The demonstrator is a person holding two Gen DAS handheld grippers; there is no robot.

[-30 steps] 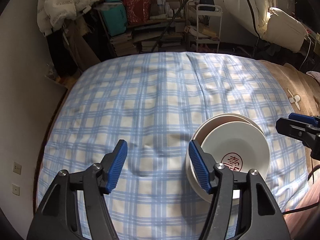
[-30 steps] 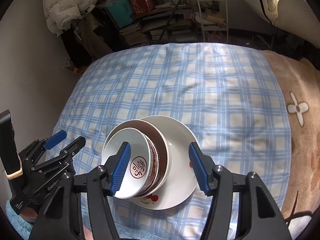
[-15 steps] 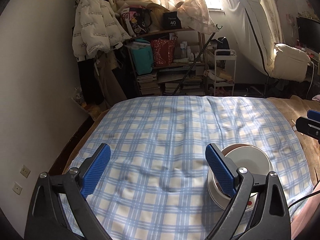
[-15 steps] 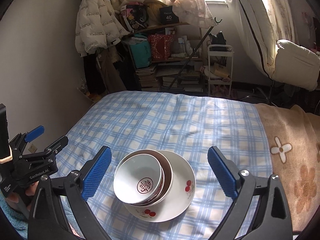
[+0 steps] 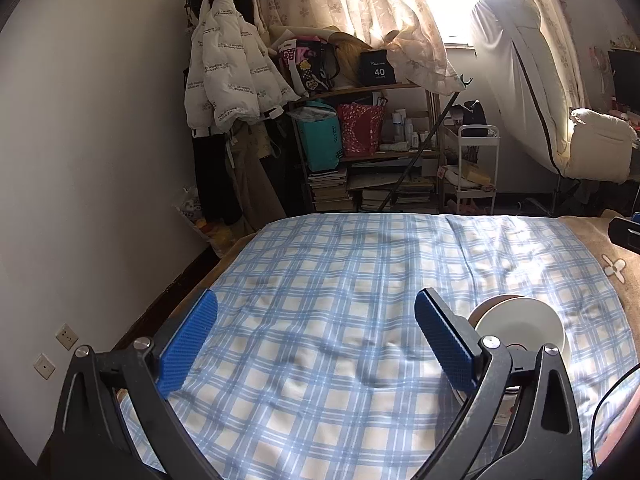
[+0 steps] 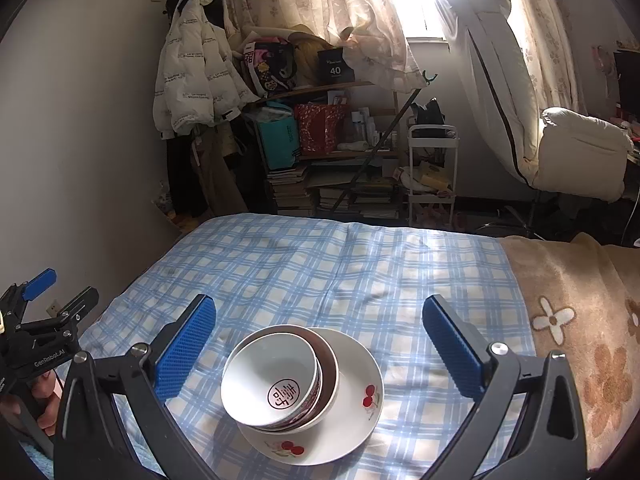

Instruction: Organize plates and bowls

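2 nested bowls (image 6: 280, 380) on plate (image 6: 352, 412) lie between wide-open, empty right fingers (image 6: 185, 346).

You have two bowls (image 6: 276, 380) nested together, one plate (image 6: 352, 408) under them, one checked cloth (image 6: 340, 272), and two sets of tongs: left (image 5: 316, 340), right (image 6: 320, 344).

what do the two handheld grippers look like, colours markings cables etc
Both are alike: black plastic frames with triangular cut-outs and silver pivot bolts. The left gripper and right gripper each carry two fingers faced with blue ribbed pads. Seen from the right wrist view, the left one bears white "GenRobot.AI" lettering. A thin black cable loops at the left view's lower right.
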